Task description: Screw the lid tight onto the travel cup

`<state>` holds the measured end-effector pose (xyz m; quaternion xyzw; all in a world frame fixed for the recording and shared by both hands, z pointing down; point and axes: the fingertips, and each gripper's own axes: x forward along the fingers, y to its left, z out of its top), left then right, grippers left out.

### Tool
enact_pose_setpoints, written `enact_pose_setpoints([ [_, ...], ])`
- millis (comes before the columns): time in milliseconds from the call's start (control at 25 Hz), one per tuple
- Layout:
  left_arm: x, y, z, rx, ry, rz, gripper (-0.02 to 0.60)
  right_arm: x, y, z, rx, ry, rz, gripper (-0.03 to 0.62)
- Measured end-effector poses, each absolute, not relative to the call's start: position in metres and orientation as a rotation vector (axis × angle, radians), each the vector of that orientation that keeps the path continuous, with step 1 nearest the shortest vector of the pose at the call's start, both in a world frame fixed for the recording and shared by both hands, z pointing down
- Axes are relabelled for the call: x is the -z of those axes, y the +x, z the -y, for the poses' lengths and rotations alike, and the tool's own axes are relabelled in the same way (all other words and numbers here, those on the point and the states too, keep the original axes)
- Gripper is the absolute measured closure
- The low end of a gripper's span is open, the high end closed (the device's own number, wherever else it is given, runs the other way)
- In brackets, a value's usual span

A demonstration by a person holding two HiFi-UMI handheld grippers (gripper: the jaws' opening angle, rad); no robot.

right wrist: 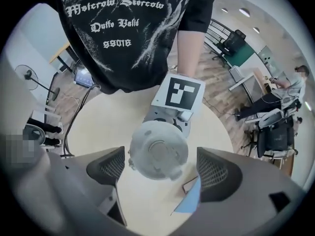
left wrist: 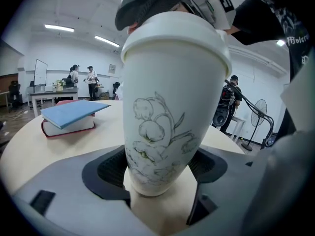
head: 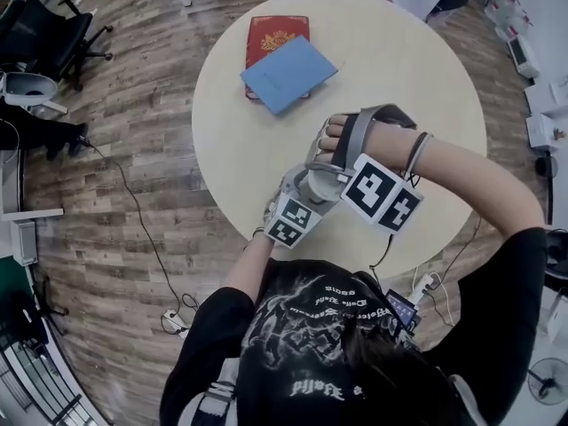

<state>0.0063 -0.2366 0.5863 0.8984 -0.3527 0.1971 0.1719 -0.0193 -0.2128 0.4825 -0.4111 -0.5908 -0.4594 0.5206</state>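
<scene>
My left gripper (left wrist: 160,170) is clamping the cup (left wrist: 167,107). My right gripper (right wrist: 162,172) is gaping over the lid (right wrist: 158,149); I'm aiming to centre it

Upright white travel cup (left wrist: 167,132) with flower sketch, white lid (left wrist: 177,36) atop, on the table (left wrist: 59,151)

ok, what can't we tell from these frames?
- Head view: the travel cup is mostly hidden under the left gripper, the right gripper and the hand.
- Left gripper view: the top of the lid is blocked by the right gripper. The threads are unseen, so tightness is unknown.
- Right gripper view: the cup body is hidden beneath the lid.
- Head view: the cover print on the red book is too small to read.
</scene>
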Motion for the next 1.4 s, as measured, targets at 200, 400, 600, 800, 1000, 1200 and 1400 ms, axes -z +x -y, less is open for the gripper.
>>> enact_pose_setpoints([
  [200,-0.589,0.004,0.240,-0.541,2.558,0.986,0.186,-0.492,-0.020,0.216,1.039,-0.965,1.443,0.209],
  [400,-0.591,0.005,0.238,-0.535,2.557,0.982,0.184,-0.492,-0.020,0.215,0.986,-0.928,1.478,0.210],
  [600,-0.592,0.005,0.237,-0.537,2.557,0.984,0.184,-0.493,-0.022,0.213,0.887,-0.851,1.537,0.211],
  [800,-0.594,0.005,0.239,-0.534,2.555,0.992,0.184,-0.493,-0.025,0.214,0.768,-0.746,1.616,0.212],
  [1000,-0.596,0.003,0.237,-0.538,2.551,0.993,0.184,-0.493,-0.030,0.214,0.640,-0.622,1.700,0.212],
  [1200,-0.598,0.002,0.238,-0.527,2.551,1.009,0.186,-0.496,-0.030,0.217,0.498,-0.470,1.786,0.212],
  [1400,-0.597,0.003,0.238,-0.523,2.551,1.015,0.186,-0.494,-0.030,0.218,0.399,-0.348,1.833,0.212],
])
